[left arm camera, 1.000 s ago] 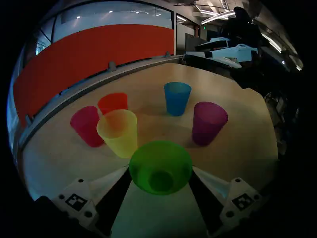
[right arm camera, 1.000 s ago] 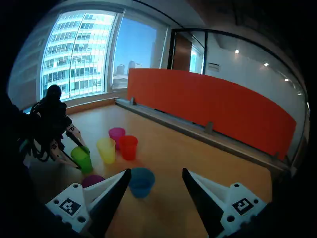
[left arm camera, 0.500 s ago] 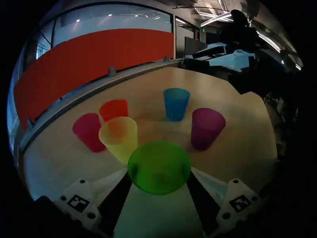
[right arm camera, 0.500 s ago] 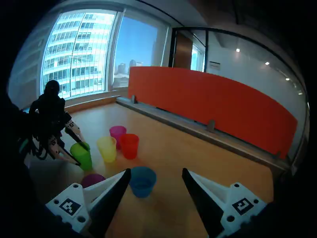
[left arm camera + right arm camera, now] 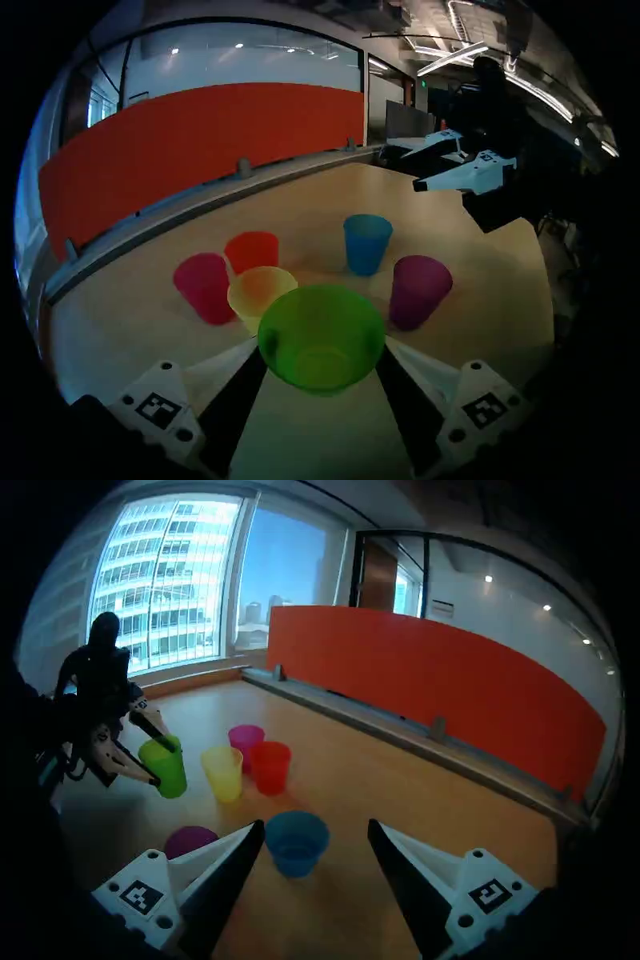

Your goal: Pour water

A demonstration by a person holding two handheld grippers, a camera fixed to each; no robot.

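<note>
My left gripper point(image 5: 322, 352) is shut on a green cup point(image 5: 322, 336), held up off the wooden table point(image 5: 480, 272); from the right gripper view the same green cup point(image 5: 163, 766) hangs above the tabletop in the left gripper point(image 5: 148, 760). Beyond it stand a yellow cup point(image 5: 258, 293), a pink cup point(image 5: 204, 286), a red cup point(image 5: 253, 251), a blue cup point(image 5: 367, 243) and a purple cup point(image 5: 418, 290). My right gripper point(image 5: 315, 840) is open, with the blue cup point(image 5: 297, 843) on the table just ahead between its fingers. The right gripper point(image 5: 464, 172) hovers at the table's far side.
An orange partition point(image 5: 200, 144) runs along the table's far edge behind a grey rail point(image 5: 208, 196). Large windows point(image 5: 160, 584) lie beyond the table in the right gripper view. Bare tabletop point(image 5: 448, 824) stretches to the right of the cups.
The green cup has risen in my left gripper and the other cups look farther below it. My right gripper has drawn back slightly from the blue cup.
</note>
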